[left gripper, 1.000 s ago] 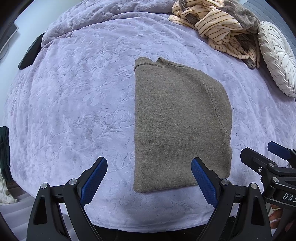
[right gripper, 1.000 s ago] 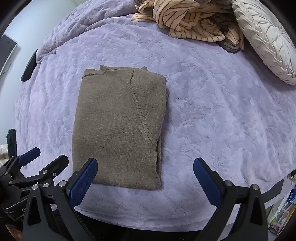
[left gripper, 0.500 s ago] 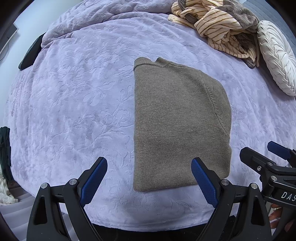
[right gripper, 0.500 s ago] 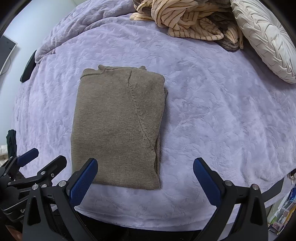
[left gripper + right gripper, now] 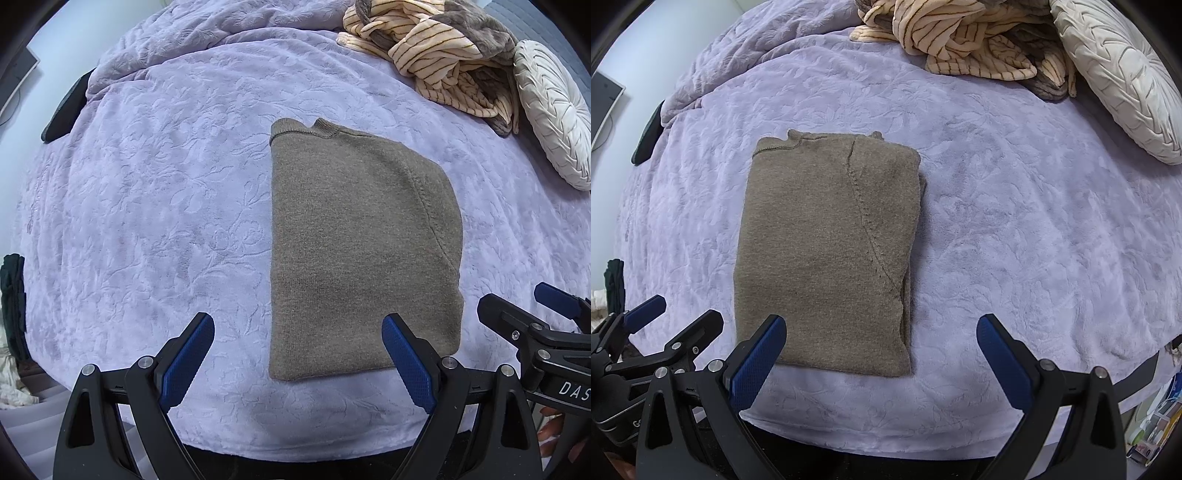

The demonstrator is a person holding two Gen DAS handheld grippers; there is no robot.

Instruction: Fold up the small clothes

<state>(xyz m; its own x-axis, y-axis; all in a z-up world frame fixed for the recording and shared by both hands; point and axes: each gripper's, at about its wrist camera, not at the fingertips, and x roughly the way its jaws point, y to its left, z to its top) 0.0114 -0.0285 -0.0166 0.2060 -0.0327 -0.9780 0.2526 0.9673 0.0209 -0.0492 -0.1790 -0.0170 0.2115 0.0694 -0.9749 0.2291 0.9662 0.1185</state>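
A brown knitted sweater point(image 5: 354, 251) point(image 5: 827, 254) lies folded into a tall rectangle on the lilac bedspread point(image 5: 166, 206) point(image 5: 1034, 229), collar at the far end. My left gripper point(image 5: 297, 363) hangs open above the sweater's near left corner, nothing between its blue pads. My right gripper point(image 5: 881, 363) is open too, above the sweater's near right corner and touching nothing. Each gripper shows at the edge of the other's view: the right one point(image 5: 532, 325) and the left one point(image 5: 665, 328).
A heap of striped cream and grey clothes point(image 5: 436, 48) point(image 5: 960, 40) lies at the far right of the bed beside a round white cushion point(image 5: 554, 114) point(image 5: 1115, 70). A dark flat object point(image 5: 66, 110) rests at the bed's far left edge. The near bed edge runs below the grippers.
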